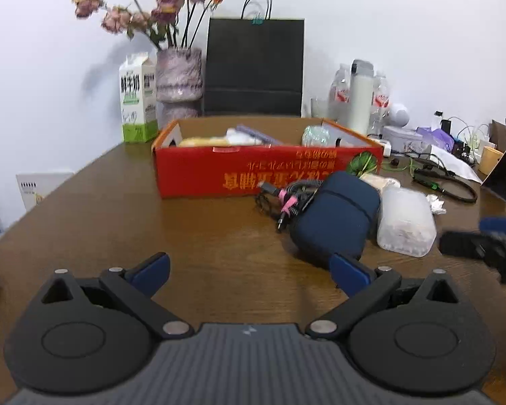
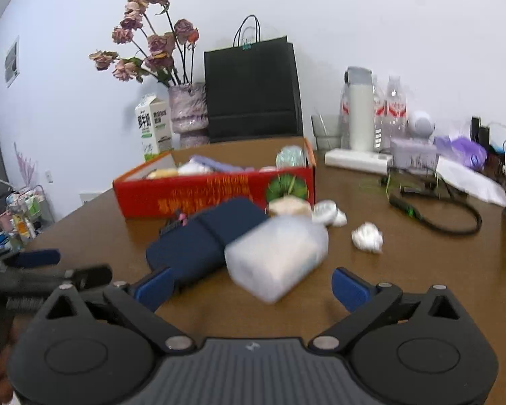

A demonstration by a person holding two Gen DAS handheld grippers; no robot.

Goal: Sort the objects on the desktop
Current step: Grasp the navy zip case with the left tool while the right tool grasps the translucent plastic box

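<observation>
The left gripper [image 1: 249, 271] hangs low over the brown bench [image 1: 118, 222] with its blue fingers [image 1: 153, 270] spread wide and nothing between them. The right gripper [image 2: 249, 287] is likewise released, its fingers [image 2: 349, 288] far apart; a frosted plastic container [image 2: 276, 256] lies on the bench just ahead of the gap, not touched by either pad.

Touching the container's left side is a dark blue case [image 2: 202, 239], and a bundle of black and pink cables [image 1: 286, 199] rests against the case's far left edge. Behind this cluster stands an open red box [image 1: 266, 172] that already holds several items, among them something yellow and something pale purple. A crumpled white wad [image 2: 367, 236] sits alone to the right of the container, with a black looped cord [image 2: 455, 216] further right.

Against the wall stand a milk carton [image 1: 136, 98], a vase of dried flowers [image 1: 178, 77] and a black paper bag [image 1: 254, 67].
</observation>
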